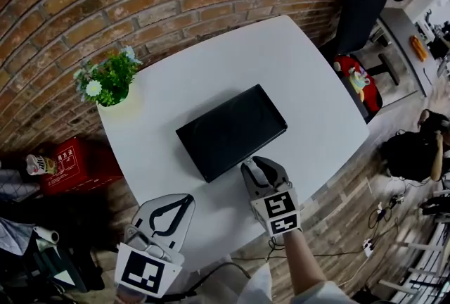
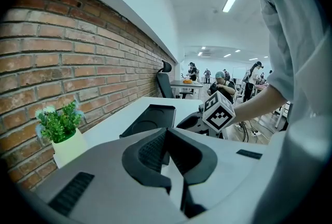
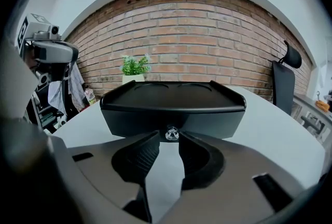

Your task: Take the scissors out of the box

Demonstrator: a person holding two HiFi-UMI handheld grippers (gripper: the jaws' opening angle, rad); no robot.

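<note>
Can't see the scissors, so I'm guessing they're inside the shut black box [image 1: 232, 130] mid-table [image 1: 302, 77]. My right gripper [image 3: 168, 140] has its jaws apart, lined up on the box's tiny glassy knob [image 3: 170, 134]. My left gripper [image 2: 165, 132] has its jaws pinched together, empty. The knob looks slick and small, so I'd pinch it square.

Box [image 1: 232, 130] sits mid table [image 1: 309, 84]; plant [image 1: 105, 81] at far-left corner; R gripper [image 1: 256, 166] just near of box, L gripper [image 1: 187, 201] near left.

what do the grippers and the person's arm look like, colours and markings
The left gripper and right gripper are pale grey shells with black ribbed pads. Each carries a white cube printed with black square markers. The right arm wears a short pale sleeve.
</note>
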